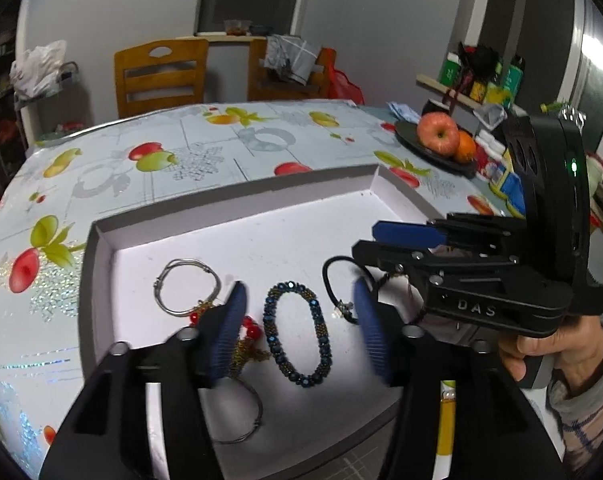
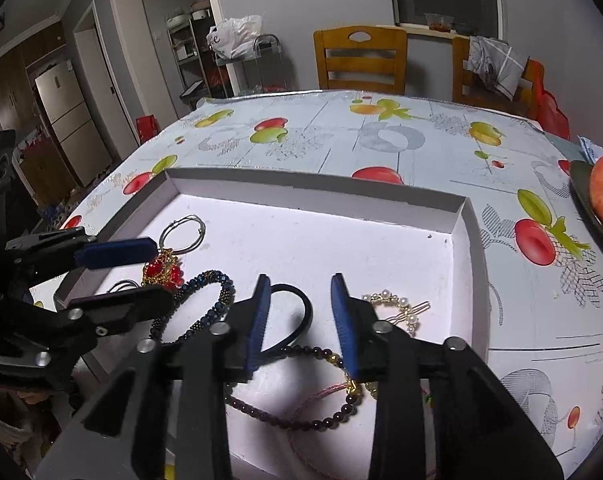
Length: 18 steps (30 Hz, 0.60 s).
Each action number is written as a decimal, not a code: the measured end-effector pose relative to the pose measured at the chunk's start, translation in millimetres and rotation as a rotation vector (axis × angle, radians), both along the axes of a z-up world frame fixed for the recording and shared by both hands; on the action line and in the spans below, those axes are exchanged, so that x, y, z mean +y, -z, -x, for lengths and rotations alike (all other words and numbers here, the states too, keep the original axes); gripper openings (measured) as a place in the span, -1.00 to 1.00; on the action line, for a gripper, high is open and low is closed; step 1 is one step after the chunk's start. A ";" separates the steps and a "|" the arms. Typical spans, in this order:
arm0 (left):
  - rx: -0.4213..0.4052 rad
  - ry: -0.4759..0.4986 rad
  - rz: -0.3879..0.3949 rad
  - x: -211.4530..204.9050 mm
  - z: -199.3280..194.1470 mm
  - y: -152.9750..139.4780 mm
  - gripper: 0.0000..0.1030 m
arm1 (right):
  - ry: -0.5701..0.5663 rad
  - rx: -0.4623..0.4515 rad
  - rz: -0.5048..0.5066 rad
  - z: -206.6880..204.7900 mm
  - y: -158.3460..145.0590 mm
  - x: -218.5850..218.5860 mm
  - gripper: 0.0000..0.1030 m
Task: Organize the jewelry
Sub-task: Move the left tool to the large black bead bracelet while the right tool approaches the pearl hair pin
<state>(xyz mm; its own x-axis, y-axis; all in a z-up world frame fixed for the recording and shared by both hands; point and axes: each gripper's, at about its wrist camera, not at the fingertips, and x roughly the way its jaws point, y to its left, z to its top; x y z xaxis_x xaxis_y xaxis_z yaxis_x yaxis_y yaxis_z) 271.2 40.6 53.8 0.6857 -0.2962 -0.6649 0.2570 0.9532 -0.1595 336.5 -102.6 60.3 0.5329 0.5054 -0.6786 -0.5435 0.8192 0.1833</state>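
Blue pads of the left claw (image 1: 299, 334) stood wide apart, nearest the lens, with the blue bracelet (image 1: 297, 334) lying flat between them on the tray (image 1: 237, 216) floor; neither pad pressed on it, so the claw held nothing. Just outside its left pad sat the red charm (image 1: 251, 330) with its gold chain, beyond that a silver bangle (image 1: 187, 292), and under the left arm a second wire hoop (image 1: 241, 420).

Risk, as I judged it: the bracelet lay close to the red charm, so a closing pad could catch the chain and drag both. The hair tie (image 1: 341, 292) just outside the right pad could snag the same way.

On the other side, the right claw (image 2: 301, 320) stood narrower, partly open, also empty. The black hair tie (image 2: 297, 320) curved between its pads without touching them that I could see. Below the claw lay a dark bead strand (image 2: 301, 416) with a gold clasp, crossing a pink cord; to the right of its right pad a pearl pin (image 2: 397, 306). A grab here could lift the tie and bead strand together, since they overlapped near the left pad.

Both claws worked close over the same tray on the desk (image 2: 341, 136), so a knock between them seemed possible
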 end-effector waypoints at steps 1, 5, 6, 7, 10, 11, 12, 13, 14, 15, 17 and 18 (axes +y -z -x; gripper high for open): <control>-0.012 -0.013 0.007 2.4 1.7 -1.9 0.43 | 0.001 -0.006 0.000 1.1 -0.6 -0.8 -0.36; -0.066 -0.069 0.032 12.9 8.2 -10.3 0.77 | 0.010 -0.031 -0.007 3.7 -3.5 -5.6 0.02; -0.077 -0.088 0.037 16.2 9.5 -12.1 0.80 | 0.014 -0.040 -0.012 4.8 -5.1 -6.9 0.15; -0.088 -0.107 0.044 19.6 10.7 -14.0 0.83 | 0.017 -0.051 -0.022 5.7 -7.4 -8.7 0.27; -0.097 -0.146 0.046 27.3 10.9 -15.7 0.86 | 0.026 -0.072 -0.053 7.8 -13.3 -14.3 0.47; -0.096 -0.153 0.047 29.4 10.3 -15.9 0.87 | 0.022 -0.068 -0.069 8.6 -14.9 -16.3 0.52; -0.092 -0.154 0.056 31.1 10.1 -15.2 0.87 | 0.020 -0.060 -0.082 8.8 -15.8 -17.7 0.62; -0.085 -0.152 0.071 33.0 9.6 -14.6 0.88 | 0.020 -0.055 -0.089 9.4 -16.7 -18.8 0.68; -0.071 -0.152 0.085 35.3 8.8 -13.5 0.88 | 0.020 -0.053 -0.093 11.0 -18.3 -20.1 0.68; -0.061 -0.154 0.087 36.2 8.3 -12.6 0.88 | 0.018 -0.054 -0.092 13.2 -20.4 -20.8 0.69; -0.051 -0.154 0.080 36.5 10.0 -12.7 0.88 | 0.016 -0.064 -0.089 19.3 -25.9 -22.5 0.76; -0.051 -0.151 0.078 35.9 11.7 -13.4 0.88 | 0.010 -0.072 -0.090 23.6 -28.5 -23.1 0.80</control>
<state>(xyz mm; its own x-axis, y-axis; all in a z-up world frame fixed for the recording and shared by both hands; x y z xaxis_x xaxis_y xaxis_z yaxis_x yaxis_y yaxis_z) 259.4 76.4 67.1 0.7583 -0.2372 -0.6072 0.1219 0.9666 -0.2254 312.9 -125.7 88.8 0.5838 0.5570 -0.5907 -0.5496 0.8066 0.2174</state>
